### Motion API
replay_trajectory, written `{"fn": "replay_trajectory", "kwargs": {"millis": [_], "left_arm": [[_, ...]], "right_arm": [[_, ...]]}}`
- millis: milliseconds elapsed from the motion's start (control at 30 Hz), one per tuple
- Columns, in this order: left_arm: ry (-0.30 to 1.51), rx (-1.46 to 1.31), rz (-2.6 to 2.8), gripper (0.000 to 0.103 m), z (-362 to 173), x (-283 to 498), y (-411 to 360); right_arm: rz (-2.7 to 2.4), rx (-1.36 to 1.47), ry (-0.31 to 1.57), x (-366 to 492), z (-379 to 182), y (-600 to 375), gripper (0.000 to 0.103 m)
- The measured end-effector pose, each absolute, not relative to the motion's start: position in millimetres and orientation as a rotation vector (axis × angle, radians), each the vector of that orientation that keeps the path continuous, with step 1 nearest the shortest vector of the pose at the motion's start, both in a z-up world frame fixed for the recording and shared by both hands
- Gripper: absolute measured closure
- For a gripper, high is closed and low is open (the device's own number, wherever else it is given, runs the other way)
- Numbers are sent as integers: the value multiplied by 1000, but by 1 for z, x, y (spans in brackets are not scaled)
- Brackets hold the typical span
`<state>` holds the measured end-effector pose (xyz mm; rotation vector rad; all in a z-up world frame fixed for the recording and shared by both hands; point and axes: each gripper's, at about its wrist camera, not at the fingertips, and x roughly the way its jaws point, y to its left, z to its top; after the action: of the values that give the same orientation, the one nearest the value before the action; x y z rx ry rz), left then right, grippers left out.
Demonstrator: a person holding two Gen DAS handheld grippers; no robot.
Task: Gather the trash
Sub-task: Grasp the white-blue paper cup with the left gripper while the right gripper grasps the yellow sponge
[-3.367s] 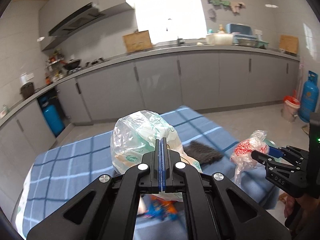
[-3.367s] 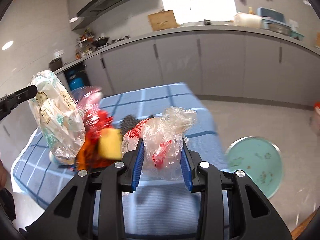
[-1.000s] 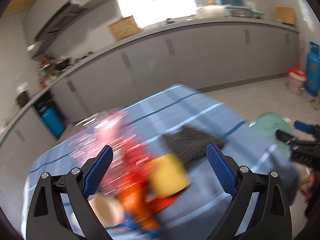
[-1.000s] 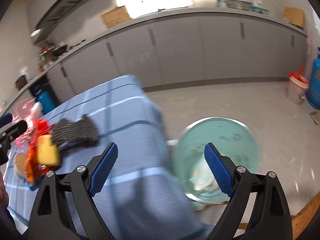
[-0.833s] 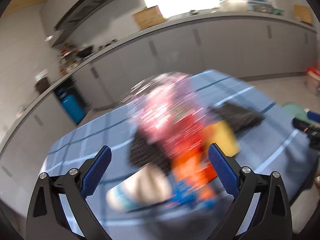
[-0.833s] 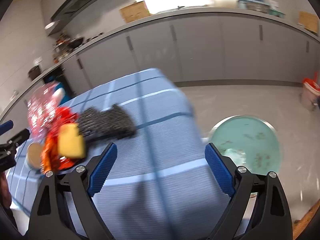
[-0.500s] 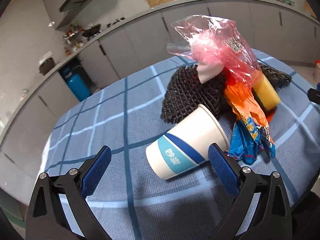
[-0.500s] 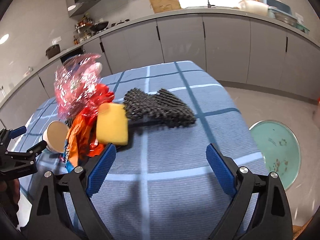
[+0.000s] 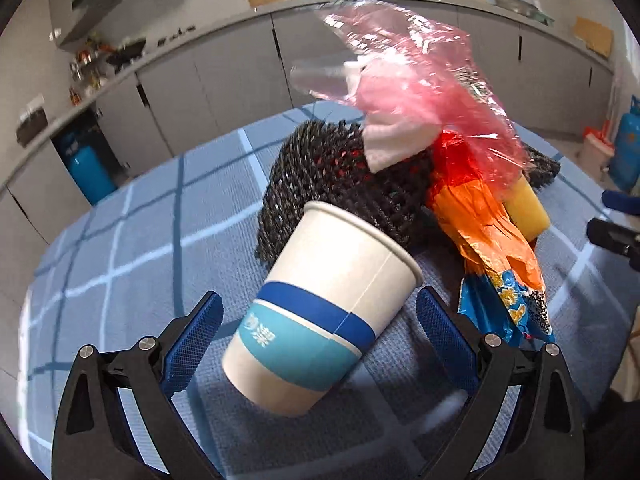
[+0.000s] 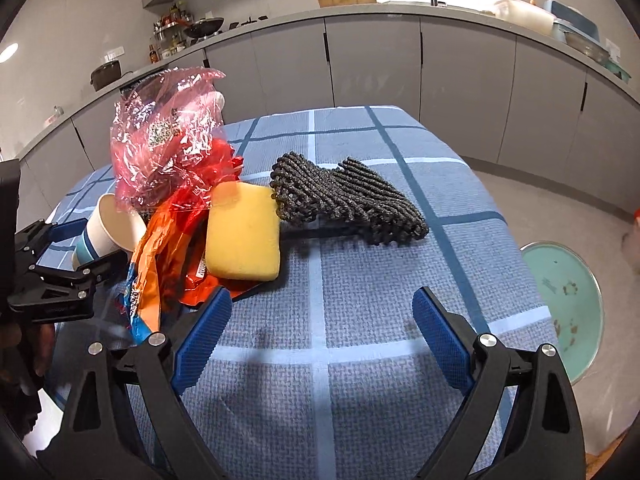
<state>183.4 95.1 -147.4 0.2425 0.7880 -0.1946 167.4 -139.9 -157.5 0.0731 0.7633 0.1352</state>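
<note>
The left gripper (image 9: 318, 316), fingers wide apart, sits around the white and blue paper cup (image 9: 320, 308) low in the frame, and should squeeze next, while the right gripper (image 10: 320, 320) waits wide too

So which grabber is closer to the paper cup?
The left. The left gripper is open with the tipped-over paper cup between its fingers. The right gripper is open over bare blue cloth, with the wrappers and yellow sponge between it and the cup.

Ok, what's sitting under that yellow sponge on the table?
The yellow sponge rests on the red and orange wrappers, with its far corner against the dark knitted cloth. Whatever lies under the sponge's middle is covered, so more trash there can't be ruled out.
</note>
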Motion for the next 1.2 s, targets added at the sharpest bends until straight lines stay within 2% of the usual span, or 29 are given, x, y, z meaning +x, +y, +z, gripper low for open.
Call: {"fn": "replay_trajectory", "kwargs": {"millis": [33,100,133,200,300,433,500,767,1000,1200], "left_arm": [[796,222,-197,9,-148,185,98],[808,191,-211,24,-147,187,105],[814,179,-211,25,-147,187,108],[820,149,-227,36,-147,187,112],[818,144,-233,40,-146,185,112],[802,141,-223,43,-142,175,109],[794,125,-212,44,-139,171,112],[757,112,-129,45,-128,159,121],[737,133,-59,45,-124,154,119],[695,146,-40,45,-109,148,116]], "right_arm": [[136,74,767,169,-158,-139,12],[144,74,774,174,-159,-136,12],[147,70,775,177,-159,-133,12],[158,73,773,184,-159,-130,12],[172,76,768,195,-159,-125,12],[212,83,777,209,-161,-116,16],[239,86,794,215,-165,-110,24],[288,101,808,222,-168,-100,29],[276,99,818,225,-171,-103,50],[315,79,794,214,-164,-100,53]]}}
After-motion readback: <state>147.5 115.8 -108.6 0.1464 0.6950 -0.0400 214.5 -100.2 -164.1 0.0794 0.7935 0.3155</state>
